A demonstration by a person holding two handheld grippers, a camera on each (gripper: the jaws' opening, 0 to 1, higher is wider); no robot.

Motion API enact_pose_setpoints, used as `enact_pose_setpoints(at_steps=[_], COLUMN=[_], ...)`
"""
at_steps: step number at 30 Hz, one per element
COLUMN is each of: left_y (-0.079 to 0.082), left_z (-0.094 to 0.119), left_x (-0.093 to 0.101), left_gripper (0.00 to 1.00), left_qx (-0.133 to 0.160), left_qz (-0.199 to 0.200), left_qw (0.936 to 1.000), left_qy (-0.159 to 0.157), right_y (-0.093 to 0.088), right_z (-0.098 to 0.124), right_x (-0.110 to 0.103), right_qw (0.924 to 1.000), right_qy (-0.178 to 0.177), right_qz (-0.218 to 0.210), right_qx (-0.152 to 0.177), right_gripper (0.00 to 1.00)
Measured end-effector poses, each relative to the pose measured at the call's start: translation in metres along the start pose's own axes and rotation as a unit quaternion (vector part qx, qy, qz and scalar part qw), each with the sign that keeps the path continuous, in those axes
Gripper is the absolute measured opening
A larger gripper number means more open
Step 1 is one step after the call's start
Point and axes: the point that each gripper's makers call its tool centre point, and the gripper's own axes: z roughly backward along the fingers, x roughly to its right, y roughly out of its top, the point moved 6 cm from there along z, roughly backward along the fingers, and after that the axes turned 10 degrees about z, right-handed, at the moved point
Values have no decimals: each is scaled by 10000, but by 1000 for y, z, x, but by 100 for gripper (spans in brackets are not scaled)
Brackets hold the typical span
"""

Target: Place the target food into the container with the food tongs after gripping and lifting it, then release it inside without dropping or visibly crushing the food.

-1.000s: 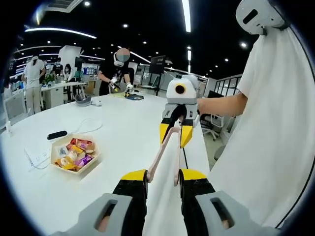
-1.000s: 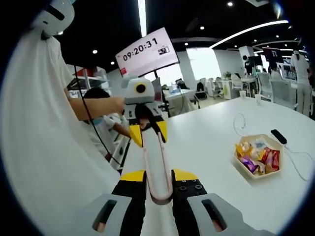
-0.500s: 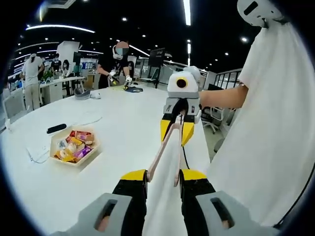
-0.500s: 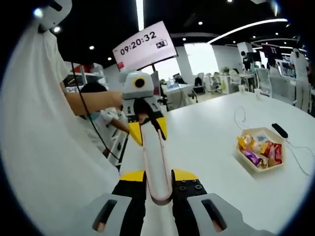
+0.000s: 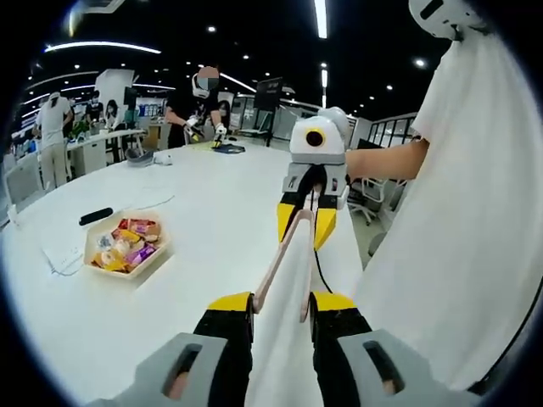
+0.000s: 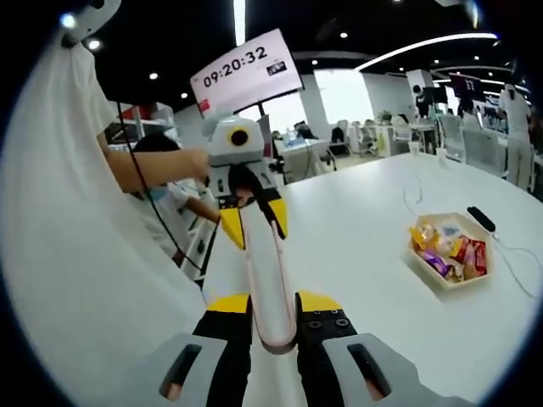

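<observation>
Both grippers are clamped on one pair of pinkish food tongs [image 5: 287,254]. The left gripper [image 5: 282,307] grips the open arm ends; the right gripper [image 6: 273,307] pinches the closed loop end [image 6: 270,326]. Each gripper faces the other along the tongs, so the tongs' long axis runs straight between them, held up above the white table [image 5: 212,220].

Outward from the jaws, the tray of wrapped snacks [image 5: 127,248] sits on the table at about ten o'clock in the left gripper view, and in the right gripper view the same tray [image 6: 450,252] lies at about three o'clock. It stands well apart from the tongs and to one side of their axis.

My guess is the tongs must swing tips-first toward that tray; the left gripper, holding the working ends, looks better placed to lead. I cannot make out which snack is the target or which container is meant to receive it.
</observation>
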Motion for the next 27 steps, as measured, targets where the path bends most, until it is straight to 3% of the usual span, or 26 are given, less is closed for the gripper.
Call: enact_pose_setpoints(at_steps=[16,27], left_y=[-22,-33], left_z=[-7,-13], left_x=[-2,-7], left_gripper=[24,24], left_qx=[-345,-335], left_qz=[-145,-126], left_qw=[9993,9993], left_qy=[0,79], right_y=[-18,-28], right_z=[-13,-18], right_x=[-11,-9], right_qw=[9995,9990], right_qy=[-174,-258], right_qz=[120,165], right_qx=[-234,-317], right_gripper=[18,19])
